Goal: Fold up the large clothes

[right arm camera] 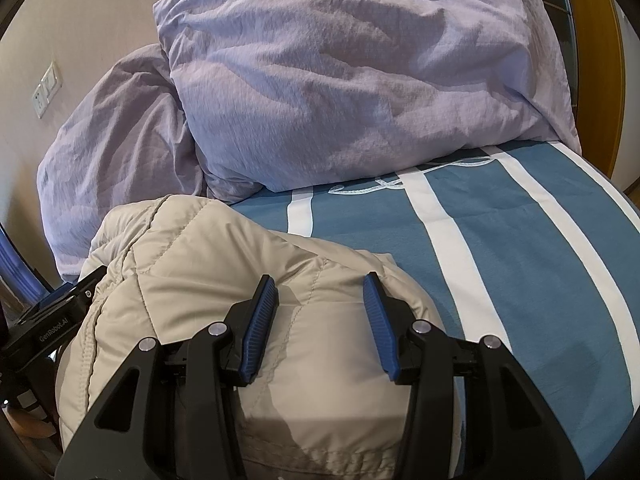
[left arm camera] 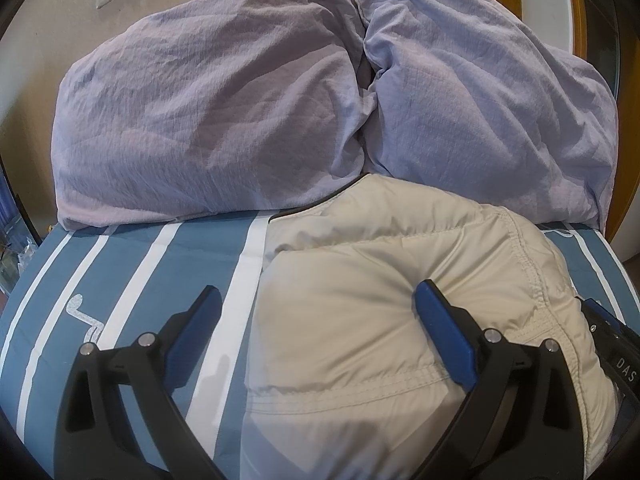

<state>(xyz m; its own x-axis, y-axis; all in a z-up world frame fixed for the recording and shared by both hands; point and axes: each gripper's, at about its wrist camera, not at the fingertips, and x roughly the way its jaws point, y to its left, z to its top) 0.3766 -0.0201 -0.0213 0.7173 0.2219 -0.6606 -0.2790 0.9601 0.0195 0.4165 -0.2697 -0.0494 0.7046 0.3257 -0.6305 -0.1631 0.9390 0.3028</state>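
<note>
Both tools, left tool wide, right tool half-spread, press the beige quilted puffer jacket flat on the blue-and-white striped bed, gripping nothing.

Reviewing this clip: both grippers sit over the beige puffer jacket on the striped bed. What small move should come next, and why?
Probably close the right hand-held gripper on the beige jacket. Its jaws stand open with a ridge of padded fabric bulging between them, not pinched. The left hand-held gripper is open wide at the jacket's edge, so nothing is gripped yet for a fold.
</note>
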